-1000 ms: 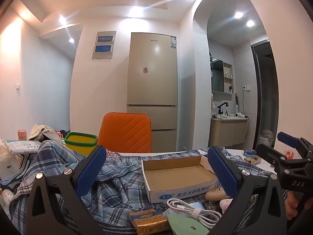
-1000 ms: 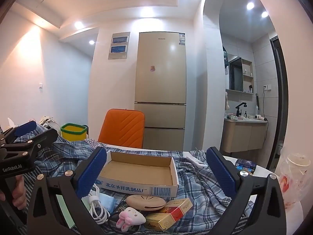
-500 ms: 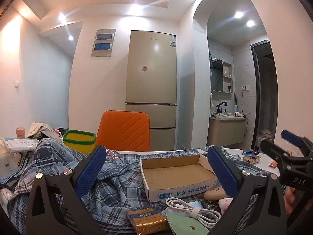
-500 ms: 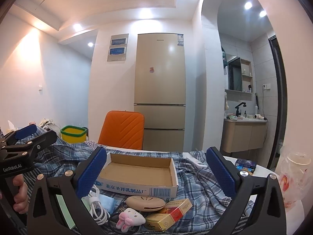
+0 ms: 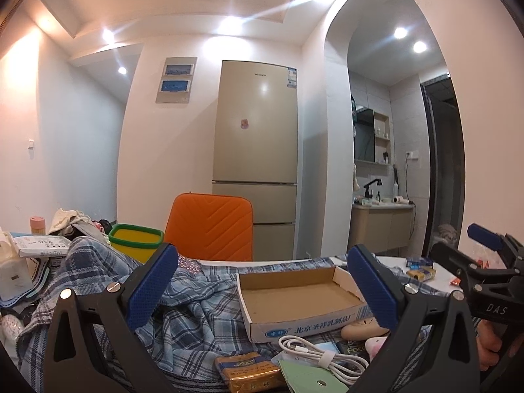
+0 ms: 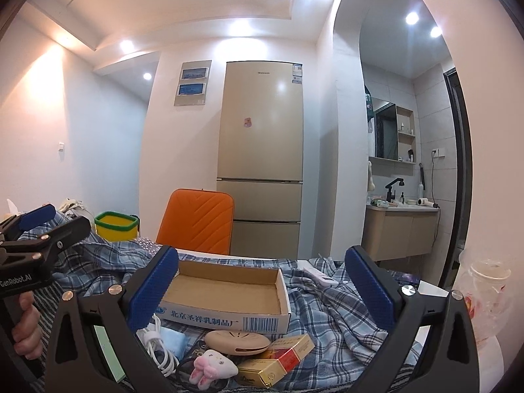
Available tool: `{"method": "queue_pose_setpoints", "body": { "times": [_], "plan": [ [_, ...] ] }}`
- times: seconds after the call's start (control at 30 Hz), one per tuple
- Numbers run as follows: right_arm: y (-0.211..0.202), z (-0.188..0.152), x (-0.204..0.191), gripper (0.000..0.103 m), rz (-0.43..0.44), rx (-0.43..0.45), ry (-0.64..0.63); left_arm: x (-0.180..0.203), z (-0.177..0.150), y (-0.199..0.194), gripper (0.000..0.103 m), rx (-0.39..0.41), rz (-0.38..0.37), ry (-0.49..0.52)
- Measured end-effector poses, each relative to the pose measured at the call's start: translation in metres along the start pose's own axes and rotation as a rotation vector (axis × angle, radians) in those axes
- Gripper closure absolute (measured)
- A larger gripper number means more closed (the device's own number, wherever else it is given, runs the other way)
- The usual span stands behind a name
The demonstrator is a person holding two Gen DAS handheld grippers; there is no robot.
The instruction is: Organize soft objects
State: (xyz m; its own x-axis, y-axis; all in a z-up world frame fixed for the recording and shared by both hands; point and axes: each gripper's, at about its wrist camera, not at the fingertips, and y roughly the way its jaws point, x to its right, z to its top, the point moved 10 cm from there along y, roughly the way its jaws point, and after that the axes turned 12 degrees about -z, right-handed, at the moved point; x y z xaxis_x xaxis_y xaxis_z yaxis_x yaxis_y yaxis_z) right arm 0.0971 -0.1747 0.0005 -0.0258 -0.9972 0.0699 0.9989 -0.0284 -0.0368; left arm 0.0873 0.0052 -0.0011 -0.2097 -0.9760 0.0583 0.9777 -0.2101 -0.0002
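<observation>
A blue plaid cloth [image 5: 196,311] lies rumpled over the table, also in the right wrist view as the plaid cloth [image 6: 327,308]. On it rests an empty cardboard tray [image 5: 294,326], the same tray [image 6: 226,285]. In front of the tray lie a pink plush bunny [image 6: 213,366], a beige round case [image 6: 237,342], a red and gold pack [image 6: 288,350], a white cable [image 5: 317,357] and a green pouch [image 5: 311,380]. My left gripper [image 5: 262,281] hovers open above the cloth. My right gripper [image 6: 260,283] is open too, holding nothing.
An orange chair [image 5: 209,226] stands behind the table, with a yellow bin [image 5: 136,239] to its left and a fridge [image 5: 255,150] behind. Boxes and clutter [image 5: 32,252] pile up at the far left. A clear bag with a cup [image 6: 484,281] sits at the right.
Both views have drifted only slightly. Both grippers remain open, and nothing on the table has moved.
</observation>
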Motion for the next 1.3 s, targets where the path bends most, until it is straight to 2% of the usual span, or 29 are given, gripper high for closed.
{"method": "queue_pose_setpoints", "body": {
  "times": [1.3],
  "plan": [
    [0.0002,-0.0019,0.0007,0.0,-0.003,-0.001,0.001,-0.0016,0.0018,0.001,0.0,-0.01,0.008,0.008]
  ]
}}
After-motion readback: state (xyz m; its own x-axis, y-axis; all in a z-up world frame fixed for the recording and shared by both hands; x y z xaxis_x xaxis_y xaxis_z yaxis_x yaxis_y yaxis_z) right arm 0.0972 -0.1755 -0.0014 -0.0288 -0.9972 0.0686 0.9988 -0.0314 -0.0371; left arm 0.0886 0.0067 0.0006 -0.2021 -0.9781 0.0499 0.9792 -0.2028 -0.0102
